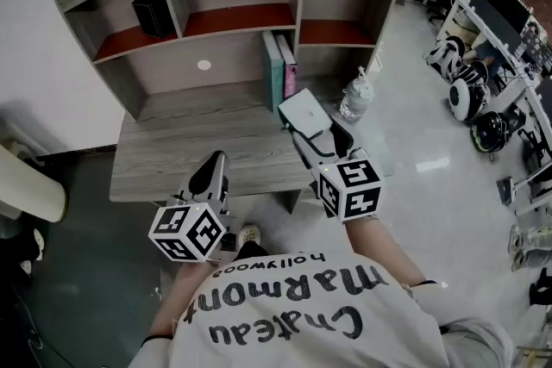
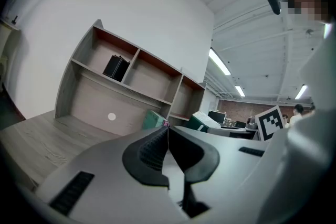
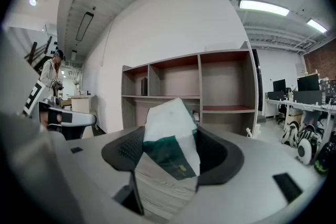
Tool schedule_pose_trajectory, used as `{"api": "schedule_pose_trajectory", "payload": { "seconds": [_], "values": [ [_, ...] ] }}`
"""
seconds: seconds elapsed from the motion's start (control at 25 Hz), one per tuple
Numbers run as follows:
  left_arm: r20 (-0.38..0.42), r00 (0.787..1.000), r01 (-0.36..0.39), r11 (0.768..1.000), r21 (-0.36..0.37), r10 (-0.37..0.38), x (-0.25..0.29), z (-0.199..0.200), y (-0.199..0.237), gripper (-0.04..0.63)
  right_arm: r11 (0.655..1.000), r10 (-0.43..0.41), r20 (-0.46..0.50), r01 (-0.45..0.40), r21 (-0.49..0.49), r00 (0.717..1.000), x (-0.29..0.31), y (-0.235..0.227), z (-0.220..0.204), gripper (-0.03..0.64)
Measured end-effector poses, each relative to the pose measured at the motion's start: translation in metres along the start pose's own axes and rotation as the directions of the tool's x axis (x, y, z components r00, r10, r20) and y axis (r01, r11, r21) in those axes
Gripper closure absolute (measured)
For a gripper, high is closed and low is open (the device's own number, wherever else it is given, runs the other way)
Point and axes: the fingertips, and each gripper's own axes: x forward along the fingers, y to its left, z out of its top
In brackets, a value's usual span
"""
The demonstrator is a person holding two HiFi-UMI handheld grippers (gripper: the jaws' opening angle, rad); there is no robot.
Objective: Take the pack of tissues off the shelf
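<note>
The jaws of the right gripper [image 3: 170, 149] stand wide and pinch the pack of tissues [image 3: 168, 123], a white and green soft pack that sticks up and forward from between the two dark pads. The jaws of the left gripper [image 2: 168, 136] are pressed together with nothing between them. From the head view the pack is off the shelf [image 1: 233, 17] and held over the right half of the table [image 1: 172, 159], just in front of two upright books [image 1: 280, 69], one teal and one pink, that stand toward the table's back edge; whether it touches the tabletop cannot be told. A clear bottle [image 1: 355, 99] stands near the table's right edge. A black box [image 1: 153, 13] sits in the shelf's upper left compartment. The left gripper hangs over the table's front edge, well apart from the pack
</note>
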Motion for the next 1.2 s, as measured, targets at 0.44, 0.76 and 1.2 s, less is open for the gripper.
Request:
{"api": "schedule_pose_trajectory", "payload": {
  "seconds": [0.44, 0.76, 1.2],
  "values": [
    [-0.016, 0.997, -0.071, 0.997, 0.022, 0.071, -0.025, -0.017, 0.001, 0.577, 0.995, 0.019, -0.034, -0.016, 0.1, 0.999, -0.026, 0.002, -0.027, 0.31],
    [-0.028, 0.996, -0.084, 0.996, 0.02, 0.084, -0.045, -0.033, -0.012, 0.577, 0.99, 0.033, -0.034, -0.028, 0.142, 0.999, -0.045, 0.002, -0.038, 0.31],
    [-0.016, 0.995, -0.096, 0.995, 0.032, 0.097, -0.068, -0.039, -0.031, 0.577, 0.987, 0.057, -0.026, -0.052, 0.15, 0.998, -0.071, 0.006, -0.044, 0.31]
  ]
}}
